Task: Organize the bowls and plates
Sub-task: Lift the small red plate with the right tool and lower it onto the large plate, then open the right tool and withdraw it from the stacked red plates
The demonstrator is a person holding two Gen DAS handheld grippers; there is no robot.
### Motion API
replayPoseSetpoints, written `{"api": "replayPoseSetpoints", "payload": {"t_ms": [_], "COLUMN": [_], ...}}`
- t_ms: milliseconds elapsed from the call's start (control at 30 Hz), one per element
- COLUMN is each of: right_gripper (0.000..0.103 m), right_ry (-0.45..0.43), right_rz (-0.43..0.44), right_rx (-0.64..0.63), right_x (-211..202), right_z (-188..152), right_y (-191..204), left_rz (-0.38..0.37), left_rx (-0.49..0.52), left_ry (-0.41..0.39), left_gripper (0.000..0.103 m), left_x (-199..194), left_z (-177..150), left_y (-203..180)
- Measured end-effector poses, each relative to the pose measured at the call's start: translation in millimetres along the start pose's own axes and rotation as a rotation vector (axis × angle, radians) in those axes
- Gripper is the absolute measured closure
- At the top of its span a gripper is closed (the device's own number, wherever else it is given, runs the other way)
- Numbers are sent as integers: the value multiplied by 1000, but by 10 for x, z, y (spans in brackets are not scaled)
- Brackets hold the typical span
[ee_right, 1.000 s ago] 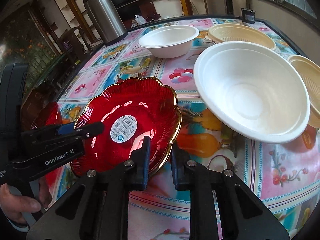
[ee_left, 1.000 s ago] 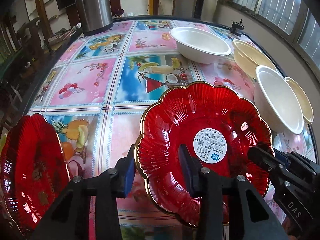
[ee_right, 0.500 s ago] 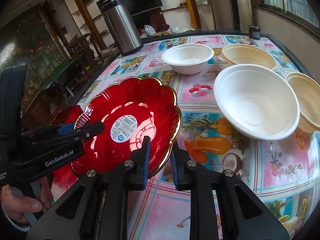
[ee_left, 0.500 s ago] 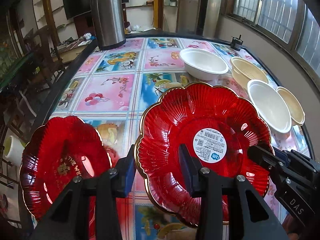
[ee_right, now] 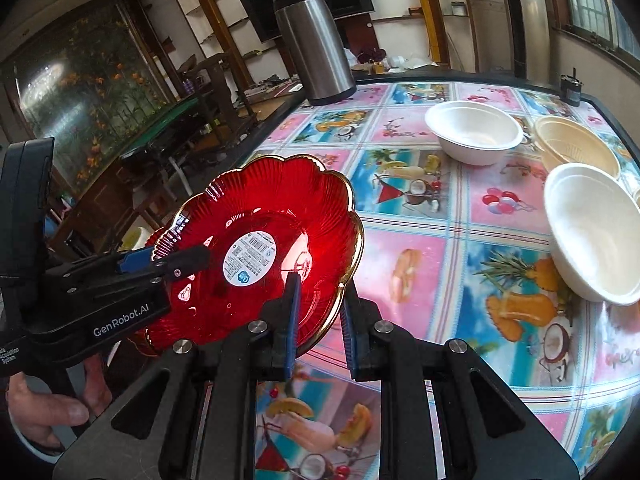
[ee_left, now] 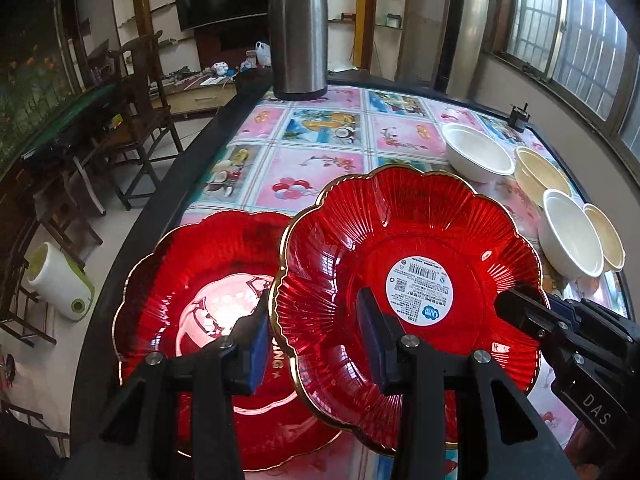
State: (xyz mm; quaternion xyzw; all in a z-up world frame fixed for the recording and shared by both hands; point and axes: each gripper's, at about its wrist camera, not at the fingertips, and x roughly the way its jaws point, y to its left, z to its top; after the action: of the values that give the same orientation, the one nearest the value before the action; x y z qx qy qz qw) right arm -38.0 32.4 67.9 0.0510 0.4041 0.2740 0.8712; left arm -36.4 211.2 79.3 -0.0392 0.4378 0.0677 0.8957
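A red scalloped plate with a gold rim and a white sticker [ee_left: 404, 280] [ee_right: 264, 252] is held in the air by both grippers. My left gripper [ee_left: 316, 344] is shut on its near-left rim. My right gripper [ee_right: 320, 320] is shut on its opposite rim and shows at the right of the left wrist view [ee_left: 560, 332]. A second red plate [ee_left: 208, 320] lies on the table at its left edge, partly under the held plate. White bowls [ee_right: 474, 132] [ee_right: 596, 232] and cream bowls [ee_right: 576, 148] sit on the table's right side.
A steel thermos jug [ee_left: 298, 32] [ee_right: 316, 44] stands at the table's far edge. A small dark object [ee_right: 570, 88] sits at the far right corner. Wooden chairs [ee_left: 140, 92] and a white roll [ee_left: 56, 280] are beyond the table's left edge.
Both grippers have lifted the stickered plate higher and carried it left, so it now overlaps the second red plate. The bowls look farther away.
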Motion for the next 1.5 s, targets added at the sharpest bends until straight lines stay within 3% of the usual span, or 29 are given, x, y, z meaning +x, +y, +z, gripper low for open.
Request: {"api": "replayPoseSetpoints", "payload": {"t_ms": [600,1033,1500], "right_gripper": [82,80,71], "right_ry": [106,218,269], "right_rz": [64,-20,-159], "right_rx": [-85,-161,-298], "right_x": [706,1180,1212], "right_z": [57,41,68], "right_y": [764,992,1189], "left_rz": [82,124,103], "left_rx": [-97,-106,-154], "left_ry": [56,128,154], "left_gripper": [62,62,56], "left_x": [167,431,492], "left_z": [-118,-198,-223], "left_y": [837,1035,1045]}}
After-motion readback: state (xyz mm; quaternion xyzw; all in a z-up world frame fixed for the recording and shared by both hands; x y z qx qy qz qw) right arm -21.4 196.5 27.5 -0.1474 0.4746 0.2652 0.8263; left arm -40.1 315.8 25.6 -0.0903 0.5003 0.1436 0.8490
